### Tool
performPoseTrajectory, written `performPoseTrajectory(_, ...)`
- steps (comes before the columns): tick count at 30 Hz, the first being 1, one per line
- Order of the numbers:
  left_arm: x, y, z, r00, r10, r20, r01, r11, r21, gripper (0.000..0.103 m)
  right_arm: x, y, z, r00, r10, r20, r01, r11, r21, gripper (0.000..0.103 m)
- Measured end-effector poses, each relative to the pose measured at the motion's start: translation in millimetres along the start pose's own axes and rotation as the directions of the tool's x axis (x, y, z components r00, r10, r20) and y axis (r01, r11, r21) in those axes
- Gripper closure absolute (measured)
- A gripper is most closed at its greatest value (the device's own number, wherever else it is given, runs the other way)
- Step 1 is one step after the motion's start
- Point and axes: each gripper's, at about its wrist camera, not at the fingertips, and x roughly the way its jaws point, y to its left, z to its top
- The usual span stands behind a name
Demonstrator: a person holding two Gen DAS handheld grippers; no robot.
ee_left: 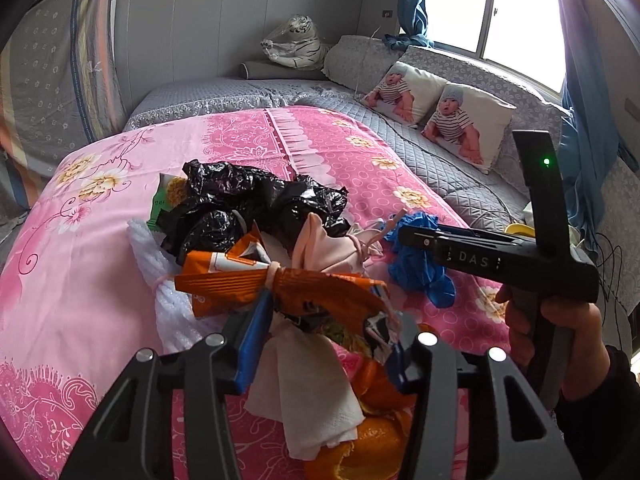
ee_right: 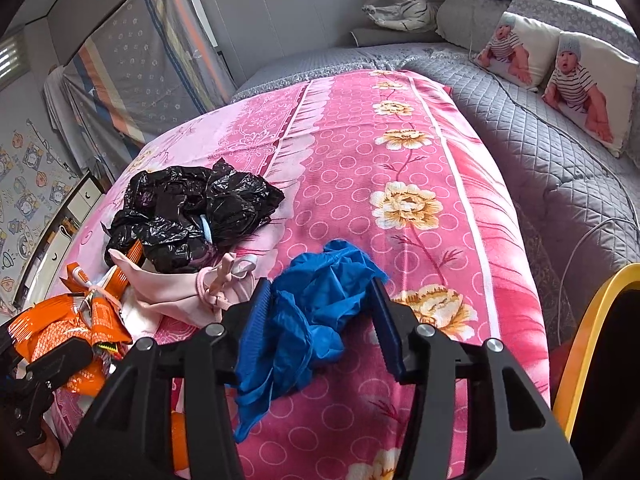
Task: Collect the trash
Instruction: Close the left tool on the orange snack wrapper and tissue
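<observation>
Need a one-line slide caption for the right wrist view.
Right gripper straddles crumpled blue gloves on the pink floral bedspread, black bag beyond.

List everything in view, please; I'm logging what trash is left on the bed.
black plastic bag: one, black, crumpled on the pink sheet
orange wrapper: one, orange, between the left claw's fingers
white tissue: one, white, under the wrapper
orange peel: some, orange, beneath the tissue
pink cloth: one, pale pink, beside the bag
blue glove: one, blue, between the right claw's fingers
green packet: one, green, behind the bag
baby pillows: two, white, by the window
toy tiger: one, white, far corner
yellow bin rim: one, yellow, right edge
left claw: open
right claw: open
</observation>
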Motion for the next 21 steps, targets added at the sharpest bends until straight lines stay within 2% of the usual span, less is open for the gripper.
performPoseTrajectory(4,2,11,1,1.000,-0.011,-0.015,0.010,0.999,-0.053,0.070,0,1,-1,1.000,-0.005,-0.008,0.005,1.000,-0.003,0.063)
performPoseTrajectory(8,0,18,2,1.000,-0.010,-0.016,0.009,0.997,-0.074,0.074,0,5,-2,1.000,-0.006,-0.016,0.006,1.000,-0.014,0.069)
performPoseTrajectory(13,-4,27,3,1.000,-0.008,-0.014,0.006,0.995,-0.100,0.076,0,9,-2,1.000,-0.010,-0.015,0.010,1.000,-0.020,0.076)
performPoseTrajectory(21,-30,33,5,0.999,-0.003,0.035,0.006,0.994,-0.105,0.076,-9,11,-2,1.000,-0.019,0.008,0.020,1.000,-0.022,0.083)
